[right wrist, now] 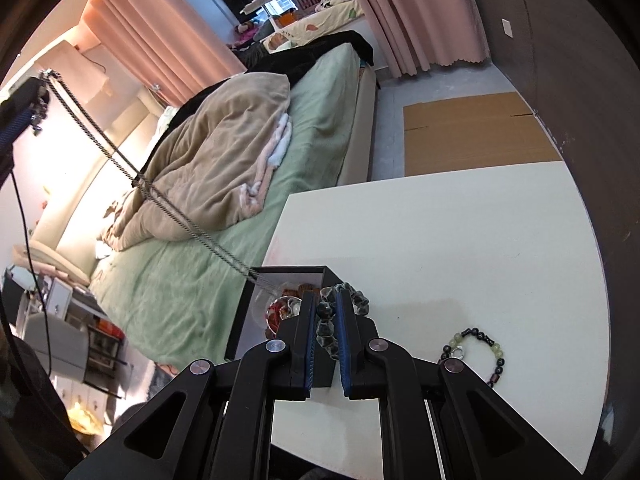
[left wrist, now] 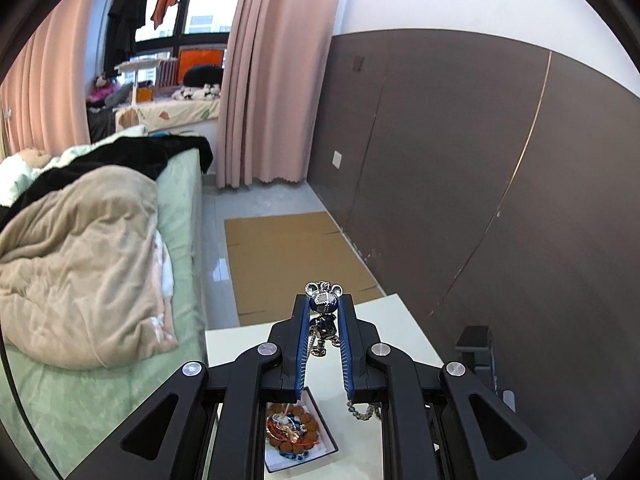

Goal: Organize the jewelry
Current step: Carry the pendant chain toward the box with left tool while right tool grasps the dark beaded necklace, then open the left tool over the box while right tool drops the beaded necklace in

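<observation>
My left gripper is shut on a silver bear pendant and holds it high above the white table. Its chain hangs down into the open jewelry box, which holds a brown bead bracelet and other pieces. My right gripper is shut on a dark grey bead bracelet at the right wall of the box. A green and black bead bracelet lies on the table to the right.
A bed with a beige duvet stands left of the table. Flat cardboard lies on the floor beyond the table. A brown wall panel runs along the right. A silver chain piece lies on the table.
</observation>
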